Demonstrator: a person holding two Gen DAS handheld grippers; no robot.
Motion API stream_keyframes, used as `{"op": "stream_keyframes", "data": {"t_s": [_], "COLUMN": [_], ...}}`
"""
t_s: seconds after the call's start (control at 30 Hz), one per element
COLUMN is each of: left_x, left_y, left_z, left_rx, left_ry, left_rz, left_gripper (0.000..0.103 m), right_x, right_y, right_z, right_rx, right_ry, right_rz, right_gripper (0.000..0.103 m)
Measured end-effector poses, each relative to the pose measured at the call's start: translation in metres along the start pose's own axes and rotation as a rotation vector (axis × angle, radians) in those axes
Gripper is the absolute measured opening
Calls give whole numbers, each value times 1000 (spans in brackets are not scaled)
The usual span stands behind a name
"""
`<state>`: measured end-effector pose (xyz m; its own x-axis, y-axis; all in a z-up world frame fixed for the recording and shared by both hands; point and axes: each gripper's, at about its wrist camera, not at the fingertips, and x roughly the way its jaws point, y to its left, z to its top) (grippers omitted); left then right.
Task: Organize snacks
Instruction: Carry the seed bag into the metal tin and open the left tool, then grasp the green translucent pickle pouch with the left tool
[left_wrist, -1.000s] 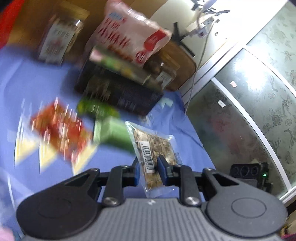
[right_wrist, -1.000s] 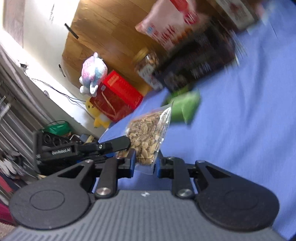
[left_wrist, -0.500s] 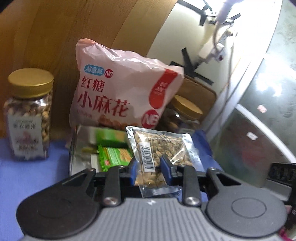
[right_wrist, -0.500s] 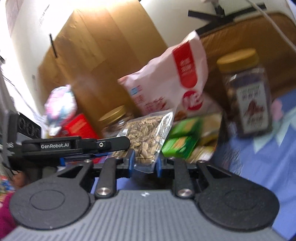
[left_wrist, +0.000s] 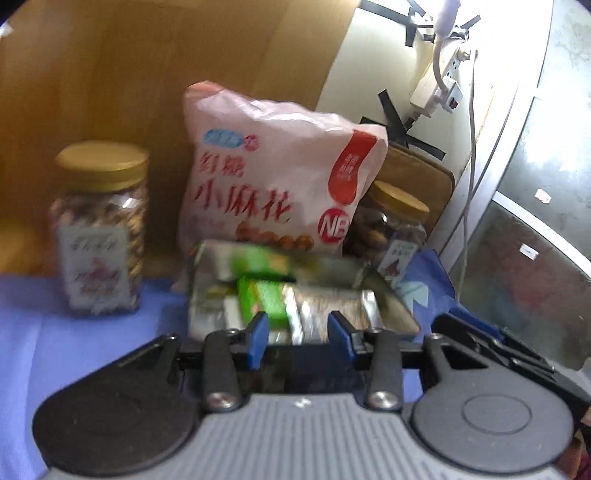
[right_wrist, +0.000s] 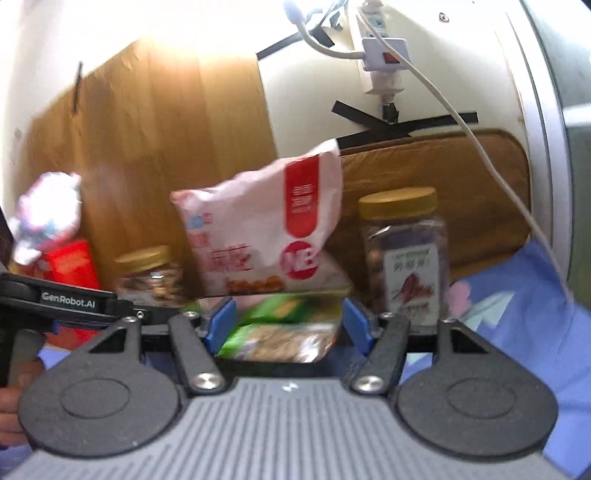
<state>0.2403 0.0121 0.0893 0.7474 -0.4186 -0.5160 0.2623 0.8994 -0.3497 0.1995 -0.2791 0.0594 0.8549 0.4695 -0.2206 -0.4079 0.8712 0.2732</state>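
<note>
A shiny metal tin (left_wrist: 207, 295) stands on the blue cloth and holds green snack packs (left_wrist: 264, 301) and a clear nut pouch (left_wrist: 332, 306). My left gripper (left_wrist: 299, 338) is open and empty just in front of the tin. My right gripper (right_wrist: 286, 326) is open and empty at the tin's near edge, over the nut pouch (right_wrist: 284, 341) and green packs (right_wrist: 280, 308). A pink bag (left_wrist: 273, 192) leans behind the tin; it also shows in the right wrist view (right_wrist: 266, 236).
Gold-lidded nut jars stand left (left_wrist: 99, 229) and right (left_wrist: 391, 229) of the tin; the right wrist view shows them too (right_wrist: 406, 254) (right_wrist: 147, 273). A wooden board (left_wrist: 147, 74) and wall lie behind. The other gripper's body (right_wrist: 66, 299) is at left.
Both grippers held the nut pouch together and carried it to the tin. Both have now opened, and the pouch lies in the tin.
</note>
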Motion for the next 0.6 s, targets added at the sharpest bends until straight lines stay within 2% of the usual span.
{"op": "stream_keyframes", "data": {"t_s": [0.03,0.1,0.17,0.27,0.33,0.37,0.4,0.43,0.5,0.6], "left_x": [-5,-8,-2,10,19,23,24,26,25,6], "left_y": [5,13,24,43,54,56,55,54,51,51], "left_z": [-7,-18,-29,-38,-43,-46,-46,-46,-46,-53], "left_rx": [-12,-38,-81,-186,-262,-280,-279,-275,-275,-281], "left_ry": [10,38,86,163,203,207,197,198,202,183], "left_rz": [-1,16,53,57,33,19,20,25,43,24], "left_gripper": [37,46,49,51,56,56,55,53,43,44], "right_x": [0,8,25,53,68,76,80,86,93,74], "right_y": [6,13,15,11,7,5,5,6,11,31], "right_z": [-5,-15,-25,-33,-36,-37,-39,-41,-46,-41], "right_rx": [9,34,77,179,245,270,292,328,368,319], "right_ry": [28,129,246,377,417,434,452,481,512,477], "right_rz": [29,97,139,172,172,167,174,185,193,224], "right_gripper": [66,65,64,55,55,51,46,32,24,17]}}
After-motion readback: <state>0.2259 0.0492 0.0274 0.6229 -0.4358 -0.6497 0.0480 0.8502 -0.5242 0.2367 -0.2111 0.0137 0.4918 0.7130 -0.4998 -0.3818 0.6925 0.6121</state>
